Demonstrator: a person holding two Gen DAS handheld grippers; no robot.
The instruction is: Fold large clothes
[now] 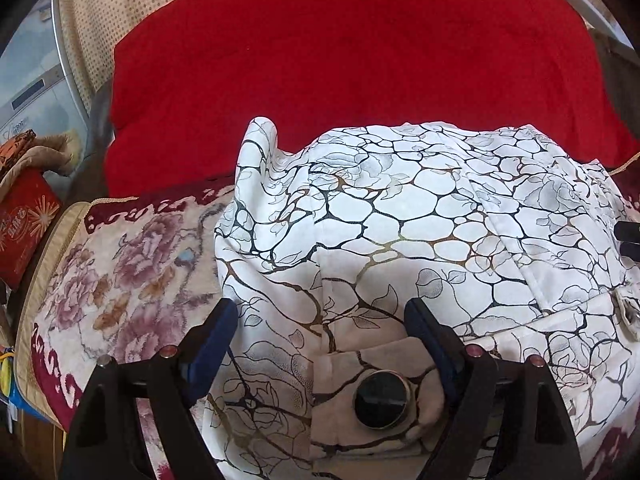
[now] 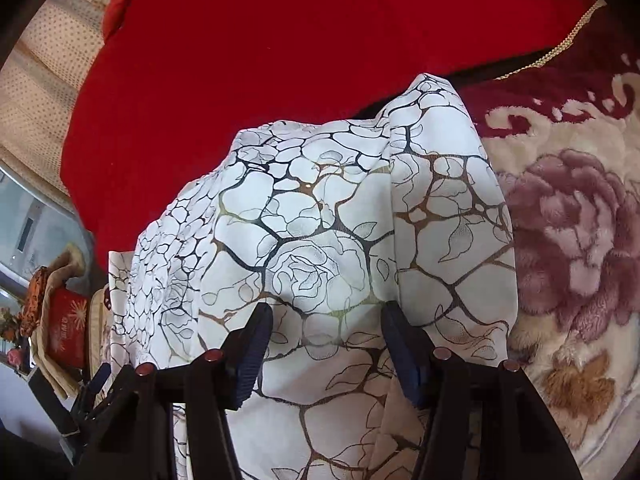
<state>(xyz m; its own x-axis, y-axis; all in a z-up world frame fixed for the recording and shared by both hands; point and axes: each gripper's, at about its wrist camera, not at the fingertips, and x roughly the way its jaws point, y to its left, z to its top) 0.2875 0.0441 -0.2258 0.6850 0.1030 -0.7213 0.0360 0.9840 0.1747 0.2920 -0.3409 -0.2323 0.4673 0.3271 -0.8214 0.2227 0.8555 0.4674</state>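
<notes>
A white garment (image 1: 420, 216) with a black and gold crackle and rose print lies partly folded on a floral blanket; it also fills the right wrist view (image 2: 320, 248). A tab with a large dark round button (image 1: 380, 399) lies between the fingers of my left gripper (image 1: 322, 326), which is open just over the garment's near edge. My right gripper (image 2: 328, 334) is open too, its blue pads astride the cloth near the garment's right end. The right gripper's tips show at the far right of the left wrist view (image 1: 628, 240).
A floral cream and maroon blanket (image 1: 120, 272) covers the surface, also in the right wrist view (image 2: 576, 248). A big red cushion (image 1: 352, 60) lies behind the garment. A red box (image 1: 24, 220) and clutter sit at the left edge. A dotted beige curtain (image 1: 92, 12) hangs behind.
</notes>
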